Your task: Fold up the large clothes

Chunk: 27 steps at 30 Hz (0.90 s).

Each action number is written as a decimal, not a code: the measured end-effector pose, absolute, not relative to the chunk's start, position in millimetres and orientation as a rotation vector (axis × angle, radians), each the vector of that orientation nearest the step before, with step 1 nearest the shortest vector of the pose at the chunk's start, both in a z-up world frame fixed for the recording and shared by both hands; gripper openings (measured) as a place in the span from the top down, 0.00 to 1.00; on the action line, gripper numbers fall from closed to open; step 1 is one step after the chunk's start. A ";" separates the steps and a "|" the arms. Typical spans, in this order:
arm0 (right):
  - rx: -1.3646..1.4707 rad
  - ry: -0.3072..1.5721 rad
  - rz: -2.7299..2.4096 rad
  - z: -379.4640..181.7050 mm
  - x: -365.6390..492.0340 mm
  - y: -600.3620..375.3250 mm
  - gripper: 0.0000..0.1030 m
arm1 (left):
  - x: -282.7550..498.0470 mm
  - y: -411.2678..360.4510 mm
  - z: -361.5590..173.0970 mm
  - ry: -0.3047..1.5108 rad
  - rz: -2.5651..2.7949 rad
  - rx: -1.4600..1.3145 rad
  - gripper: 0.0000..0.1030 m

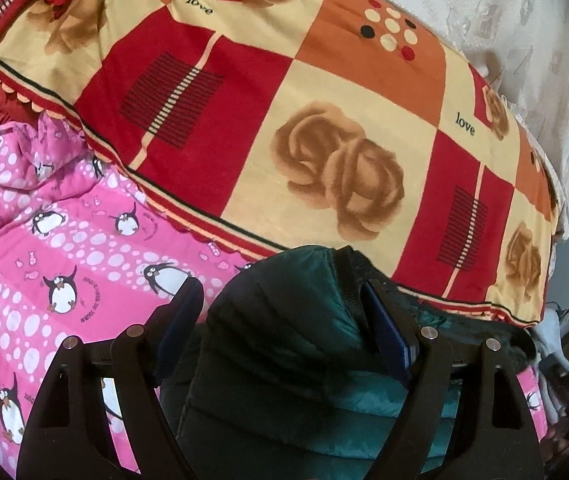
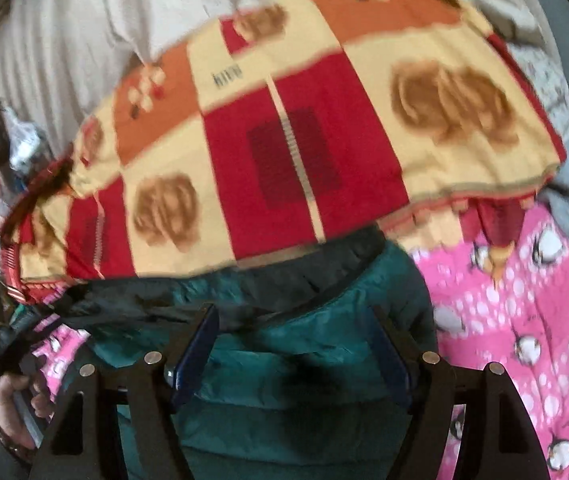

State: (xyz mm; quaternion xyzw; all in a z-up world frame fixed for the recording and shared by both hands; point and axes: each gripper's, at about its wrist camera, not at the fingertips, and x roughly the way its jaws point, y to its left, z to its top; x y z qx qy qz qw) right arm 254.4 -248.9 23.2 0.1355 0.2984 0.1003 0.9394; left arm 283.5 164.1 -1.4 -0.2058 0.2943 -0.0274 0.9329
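Mid-fold: left gripper (image 1: 280, 312) and right gripper (image 2: 294, 344) jaws wide, straddling dark-green quilted puffer jacket (image 1: 284, 360) on bed, neither clamped. Next: pinch an edge.

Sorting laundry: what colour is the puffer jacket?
Dark teal-green jacket, clearest in the right wrist view.

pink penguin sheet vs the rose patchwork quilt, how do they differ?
The pink penguin sheet carries cartoon penguins and white dots; the rose patchwork quilt has red, orange and cream squares with roses and "love". The quilt lies bulkier, overlapping the flat sheet's edge. Both are printed bedding touching the green jacket.
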 end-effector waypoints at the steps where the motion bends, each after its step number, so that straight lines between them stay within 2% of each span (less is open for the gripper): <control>1: 0.275 0.565 0.228 29.6 249.3 -249.0 0.29 | 282.7 163.9 -0.4 0.596 -0.056 -0.419 0.21; 4: 0.244 0.544 0.243 32.4 246.4 -243.6 0.29 | 281.5 163.7 0.1 0.591 -0.060 -0.418 0.21; 8: 0.179 0.644 0.232 16.0 258.5 -233.9 0.29 | 281.5 161.7 0.9 0.589 -0.066 -0.413 0.21; 13: 0.127 0.685 0.181 3.0 265.9 -231.3 0.29 | 290.1 148.7 -0.8 0.613 -0.092 -0.382 0.21; 17: 0.159 0.718 0.146 -0.7 280.6 -234.0 0.29 | 304.7 126.4 -2.4 0.648 -0.080 -0.240 0.21; 21: 0.067 0.837 0.083 -16.6 306.8 -231.0 0.29 | 325.1 117.0 -27.8 0.762 0.032 -0.074 0.21; 24: 0.131 0.982 0.086 -50.4 327.0 -242.4 0.29 | 341.3 119.6 -61.8 0.862 0.069 -0.020 0.21; 27: 0.164 1.028 0.089 -76.0 340.6 -251.3 0.23 | 352.5 123.9 -81.3 0.906 0.072 -0.053 0.20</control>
